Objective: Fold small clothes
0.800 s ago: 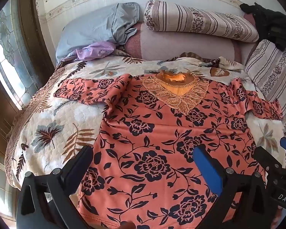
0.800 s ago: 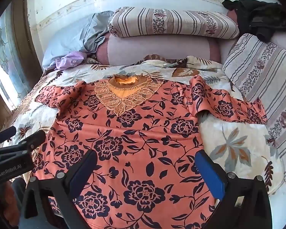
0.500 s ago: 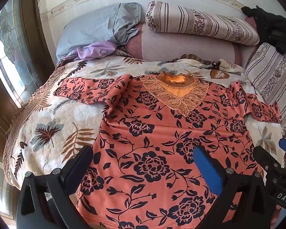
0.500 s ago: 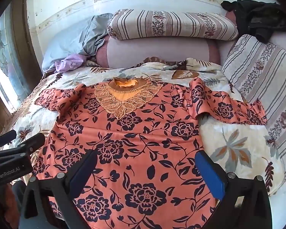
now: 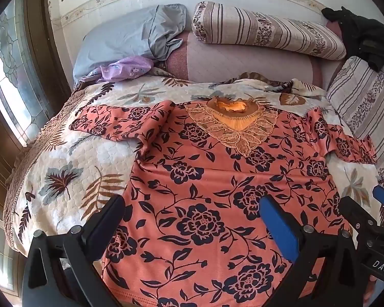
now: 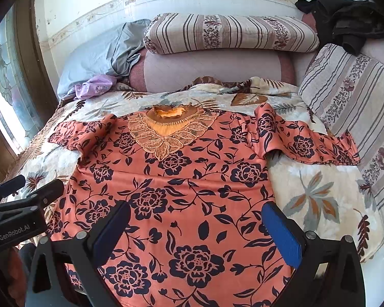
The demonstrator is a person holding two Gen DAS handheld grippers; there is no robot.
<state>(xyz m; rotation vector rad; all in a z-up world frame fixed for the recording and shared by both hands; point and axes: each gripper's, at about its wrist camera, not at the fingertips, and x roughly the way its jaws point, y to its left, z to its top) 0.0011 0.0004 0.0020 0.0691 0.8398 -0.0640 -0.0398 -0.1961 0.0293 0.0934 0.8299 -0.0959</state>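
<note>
While the left wrist view looks down over the bed, the left gripper (image 5: 192, 220) hangs above the lower half of the floral blouse (image 5: 217, 179) with jaws spread wide, nothing between them. Blouse lies flat, face up on the leaf-print quilt (image 5: 71, 168), lace collar (image 5: 233, 125) toward the pillows, both sleeves out sideways. Right gripper's body at the lower right edge carries the white lettering "DAS" (image 5: 381, 266). Striped bolster (image 5: 266, 32) and grey pillow (image 5: 130, 38) sit at the headboard wall. Right wrist view: right gripper (image 6: 197, 226) also fully released, over the blouse's lower right part, blue pad (image 6: 281, 232) near the side seam. Left gripper's housing at the left edge reads "GenRobot.AI" (image 6: 14, 232). Black garment (image 6: 345, 25) piled top right.
</note>
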